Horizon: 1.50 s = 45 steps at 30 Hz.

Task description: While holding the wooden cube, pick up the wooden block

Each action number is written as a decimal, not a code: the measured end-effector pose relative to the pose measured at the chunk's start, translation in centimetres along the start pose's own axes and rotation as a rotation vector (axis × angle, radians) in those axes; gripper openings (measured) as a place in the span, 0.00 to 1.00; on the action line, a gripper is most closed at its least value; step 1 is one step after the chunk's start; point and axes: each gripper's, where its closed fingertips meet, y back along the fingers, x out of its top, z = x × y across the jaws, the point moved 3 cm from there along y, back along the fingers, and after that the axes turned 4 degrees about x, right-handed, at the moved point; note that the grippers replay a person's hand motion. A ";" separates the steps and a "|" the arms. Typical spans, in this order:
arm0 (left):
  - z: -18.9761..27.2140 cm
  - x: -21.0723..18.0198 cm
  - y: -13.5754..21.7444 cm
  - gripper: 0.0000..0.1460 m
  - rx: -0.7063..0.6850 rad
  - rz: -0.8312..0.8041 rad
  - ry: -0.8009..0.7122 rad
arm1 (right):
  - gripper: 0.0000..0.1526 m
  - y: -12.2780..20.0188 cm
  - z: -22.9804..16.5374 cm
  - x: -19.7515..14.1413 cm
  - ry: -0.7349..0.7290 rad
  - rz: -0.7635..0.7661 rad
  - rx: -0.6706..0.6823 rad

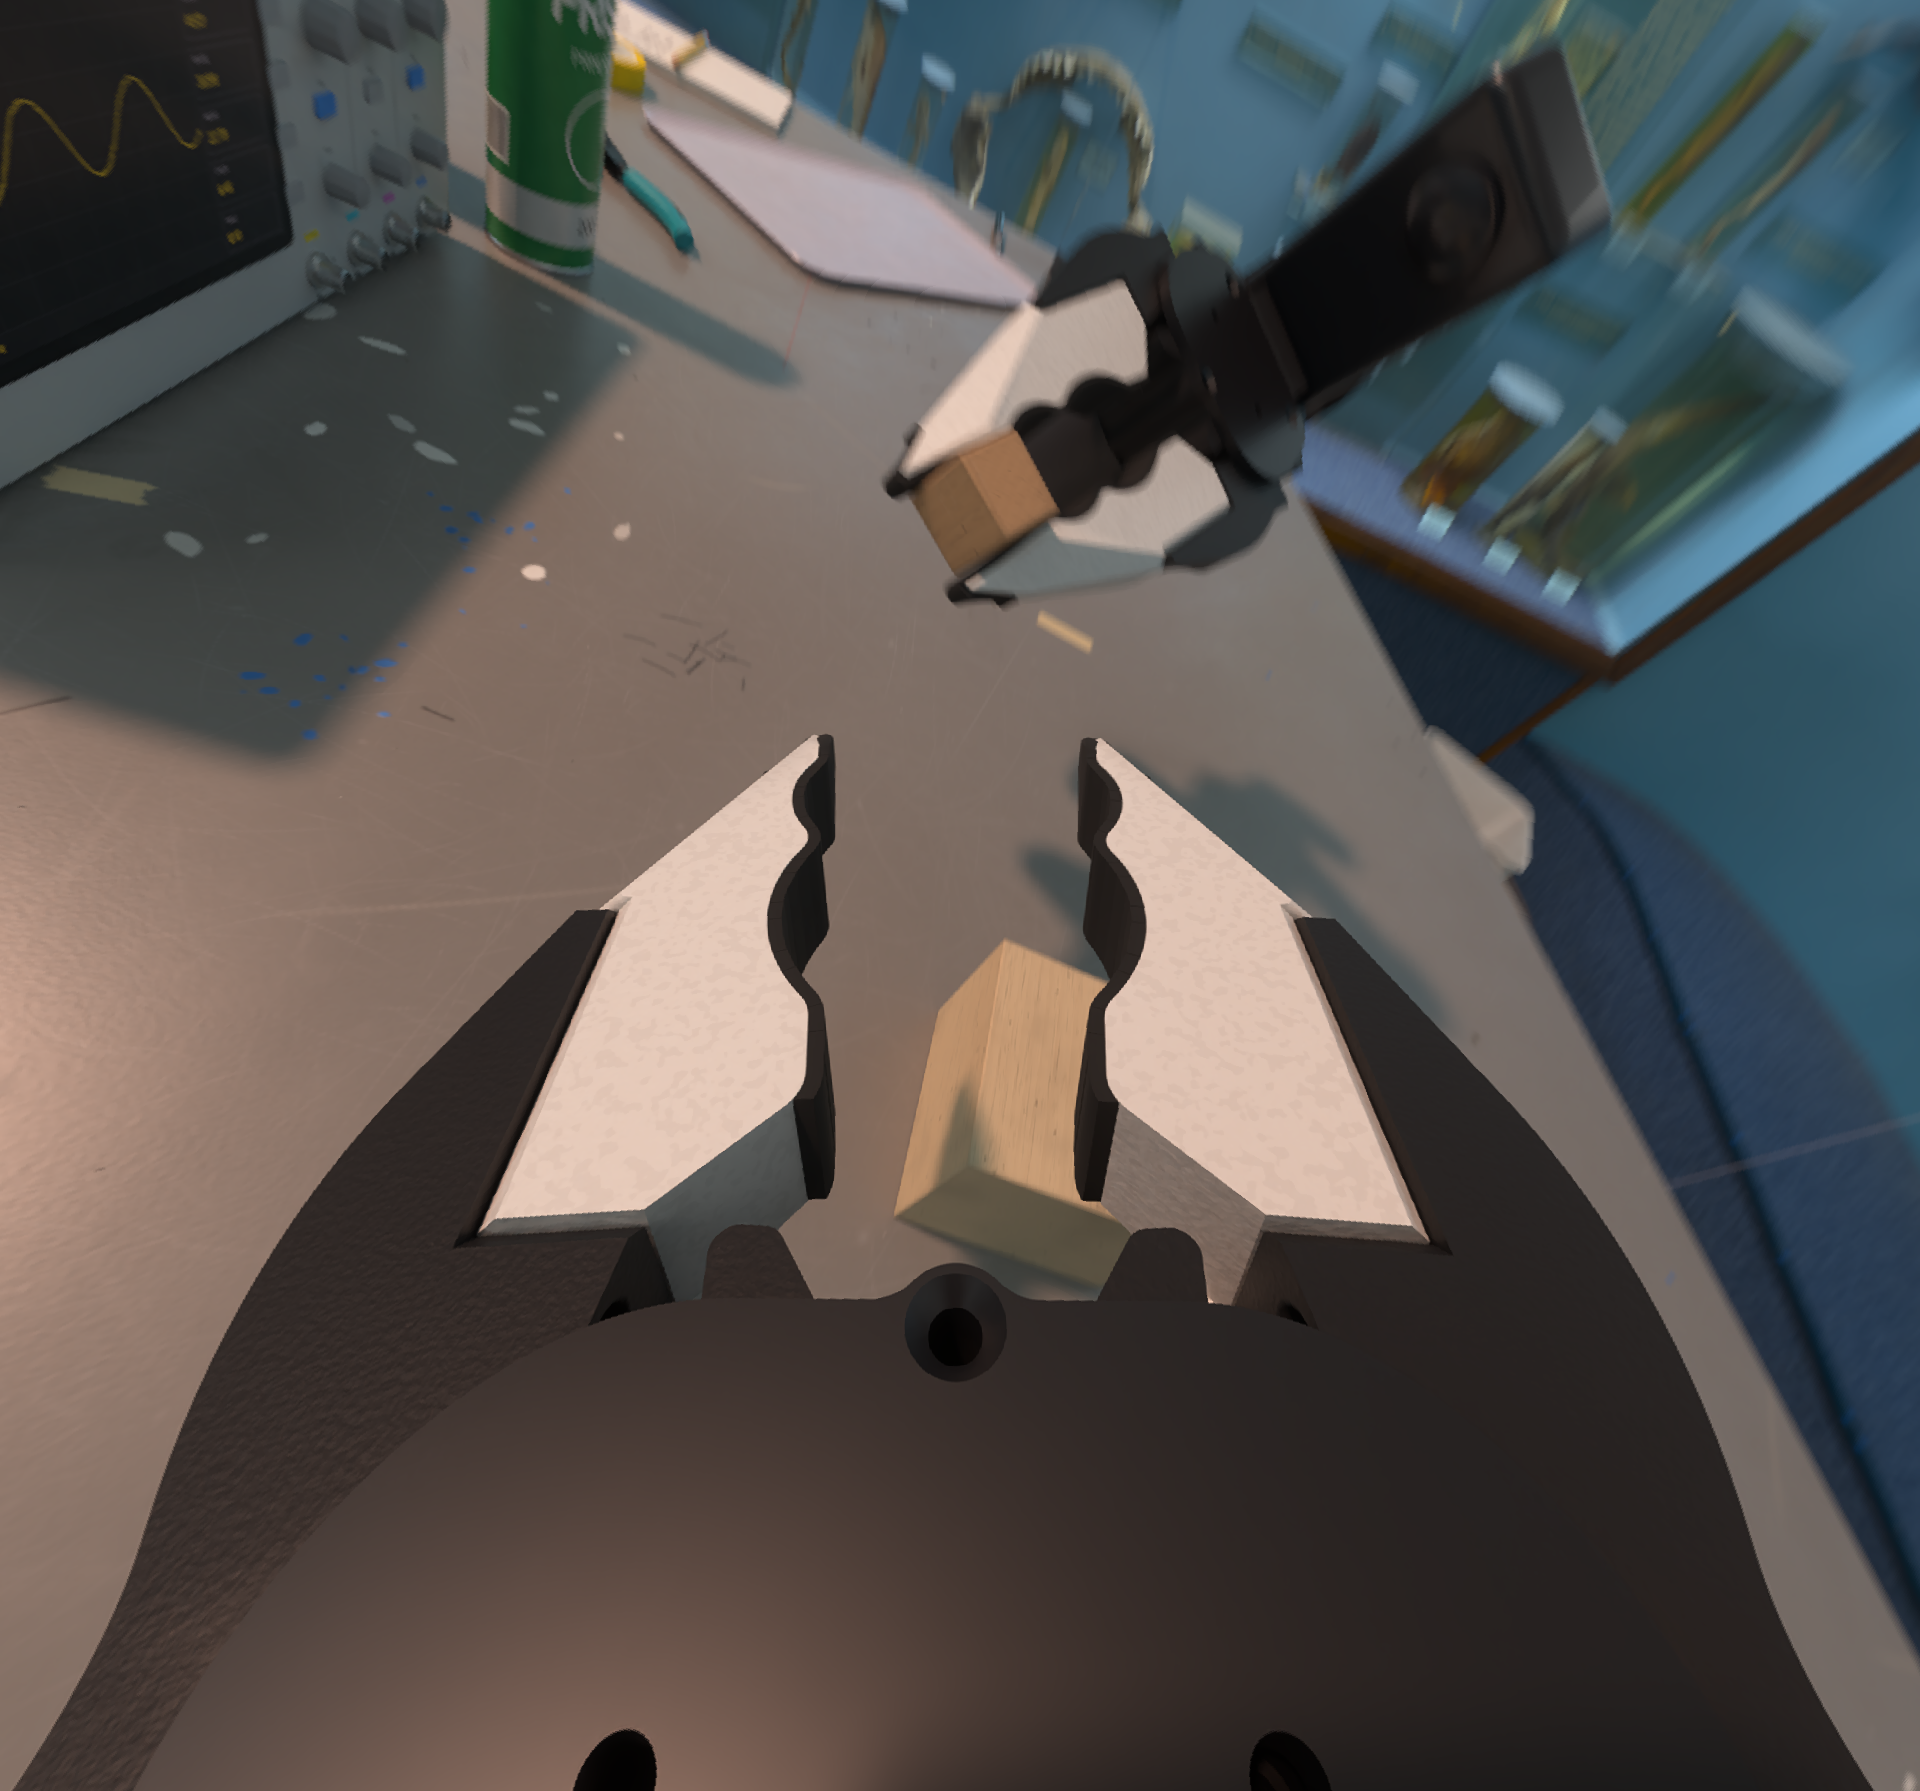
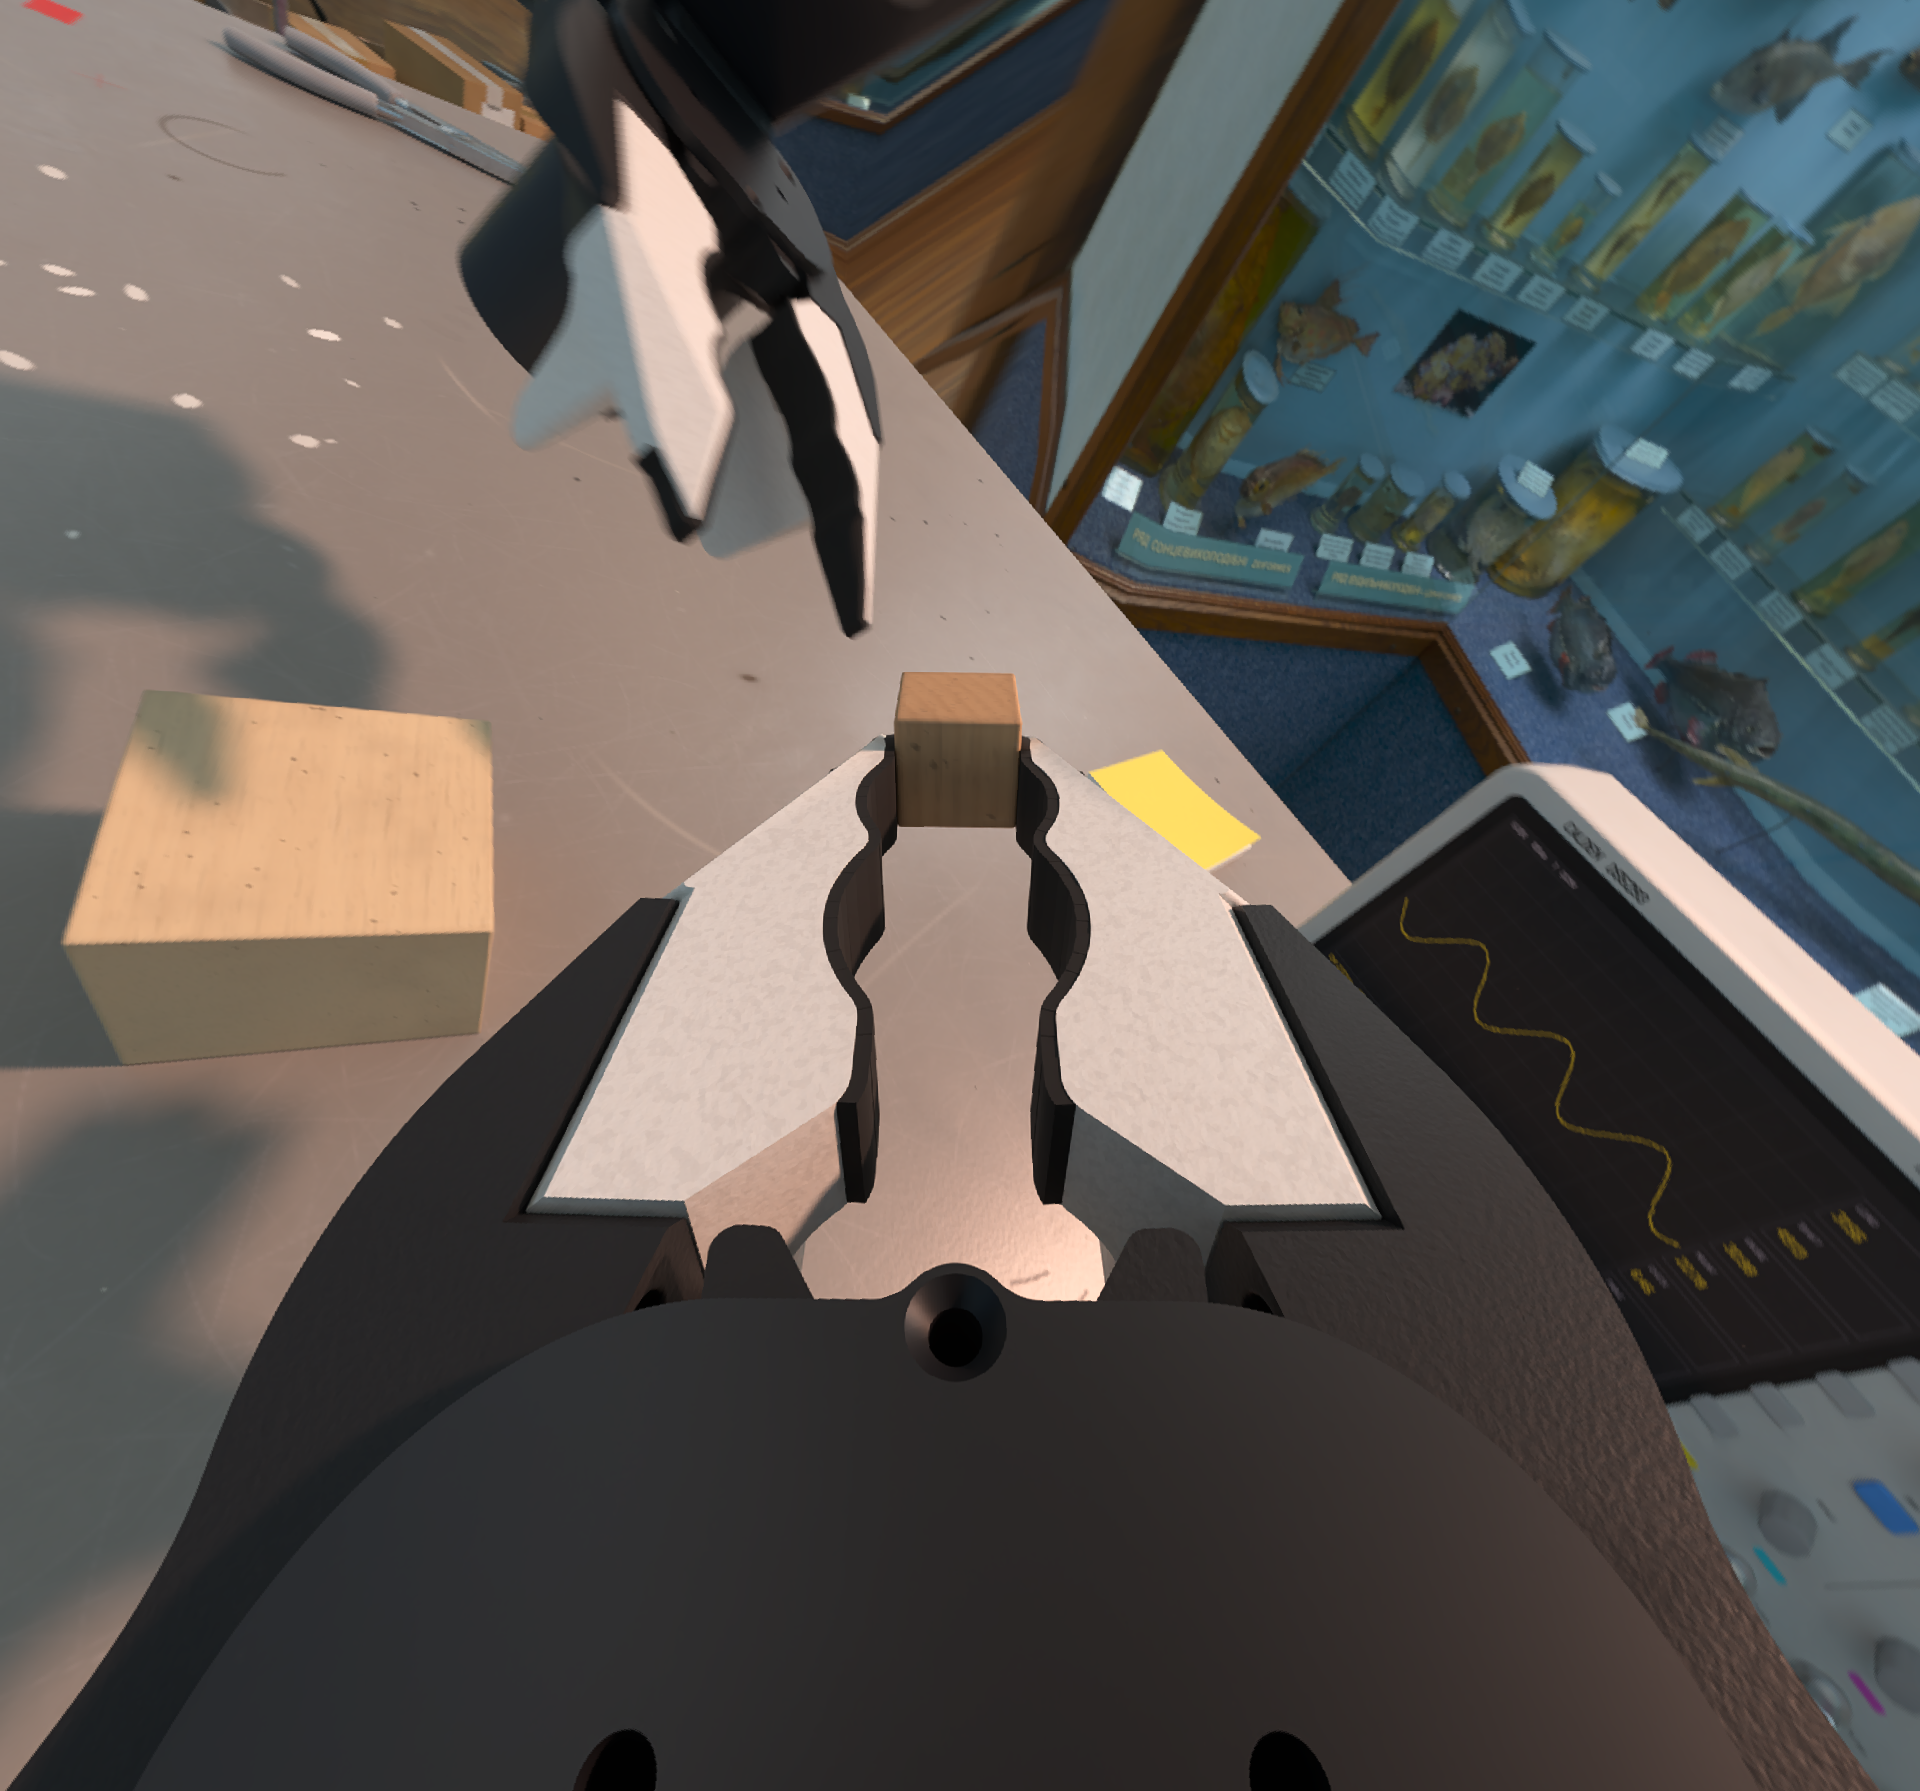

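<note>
The pale wooden block (image 1: 997, 1097) lies flat on the grey table (image 1: 416, 910). In the left wrist view it shows through the gap of my left gripper (image 1: 956, 749), close to the right finger. The left gripper is open, empty and hovers above the block without touching it. My right gripper (image 2: 956, 754) is shut on the small wooden cube (image 2: 956, 749) at its fingertips and holds it above the table. The right wrist view shows the block (image 2: 291, 868) at the left and the left gripper (image 2: 764, 567) above. The right gripper (image 1: 930, 536) with the cube (image 1: 982, 505) also shows in the left wrist view.
An oscilloscope (image 1: 135, 131) stands at the table's back left, with a green can (image 1: 545, 79), a teal pen (image 1: 655, 203) and a pale pad (image 1: 831, 203) beyond. A yellow note (image 2: 1174, 806) lies near the table edge (image 1: 1455, 910). A blue display case (image 2: 1558, 287) stands behind.
</note>
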 end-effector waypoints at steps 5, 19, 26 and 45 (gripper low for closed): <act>2.8 -2.0 -0.3 0.44 -0.030 -0.218 -0.172 | 0.14 0.6 1.0 -1.2 -0.033 -0.017 -0.028; 3.7 -12.9 -2.7 0.78 0.051 -0.963 -0.369 | 0.14 0.5 1.1 -1.9 -0.043 -0.037 -0.026; 3.7 -12.7 -3.3 0.64 0.063 -0.965 -0.366 | 0.14 0.4 1.0 -2.1 -0.046 -0.042 -0.021; 1.8 -7.6 0.3 0.58 0.191 -0.739 -0.484 | 0.14 0.6 0.8 -2.2 -0.064 -0.039 0.015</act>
